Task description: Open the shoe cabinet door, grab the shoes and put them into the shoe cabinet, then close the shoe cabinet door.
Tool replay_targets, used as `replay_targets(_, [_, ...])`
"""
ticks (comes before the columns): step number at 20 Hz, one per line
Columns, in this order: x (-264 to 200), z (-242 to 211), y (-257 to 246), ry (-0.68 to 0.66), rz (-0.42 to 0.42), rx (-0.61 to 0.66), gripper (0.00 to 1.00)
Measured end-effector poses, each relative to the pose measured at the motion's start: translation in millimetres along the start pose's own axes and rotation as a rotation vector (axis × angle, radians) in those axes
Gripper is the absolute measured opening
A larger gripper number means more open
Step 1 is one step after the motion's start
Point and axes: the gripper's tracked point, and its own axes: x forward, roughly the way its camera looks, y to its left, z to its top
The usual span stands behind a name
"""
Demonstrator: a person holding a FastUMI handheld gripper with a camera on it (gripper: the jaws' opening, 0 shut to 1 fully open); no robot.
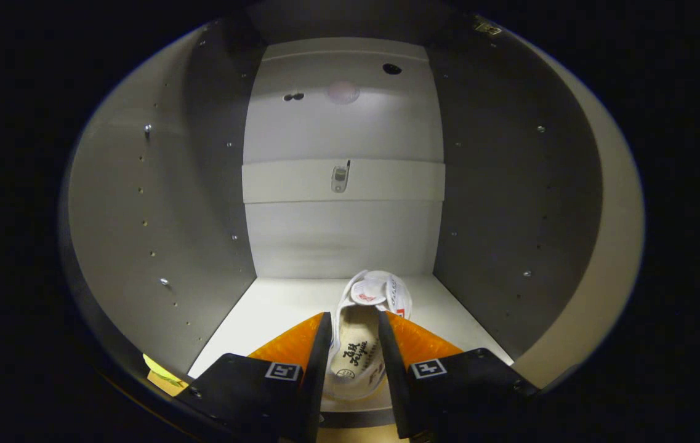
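Inside the shoe cabinet [159, 203], a white shoe [362, 332] is held between the fingers of the gripper [353, 332], both pressed on its sides, toe pointed at the back wall [343, 240]. The shoe is carried low over the cabinet floor [263, 314]. If released while tilted, it could tip over or be dragged back out on withdrawal.

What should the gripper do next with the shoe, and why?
Probably open the fingers and let go. The gripper holds the white shoe between both fingers, inside the cabinet, and the shoe seems to rest on the cabinet floor, its toe near the back wall.
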Motion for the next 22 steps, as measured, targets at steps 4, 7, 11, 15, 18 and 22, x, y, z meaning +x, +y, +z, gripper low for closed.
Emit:
replay_targets(4, [-59.7,27.2,8.9,-0.086,0.025,0.019,0.7])
replay_targets(7, [-121.8,35.8,13.4,-0.126,0.045,0.026,0.89])
replay_targets(11, [-209.9,30.5,9.8,-0.126,0.075,0.057,0.97])
replay_targets(15, [-292.0,27.0,-1.8,-0.12,0.119,0.084,0.97])
replay_targets(18, [-349.3,31.1,-16.1,-0.142,0.147,0.096,0.97])
replay_targets(22, [-408.8,38.3,-67.9,-0.202,0.126,0.109,0.97])
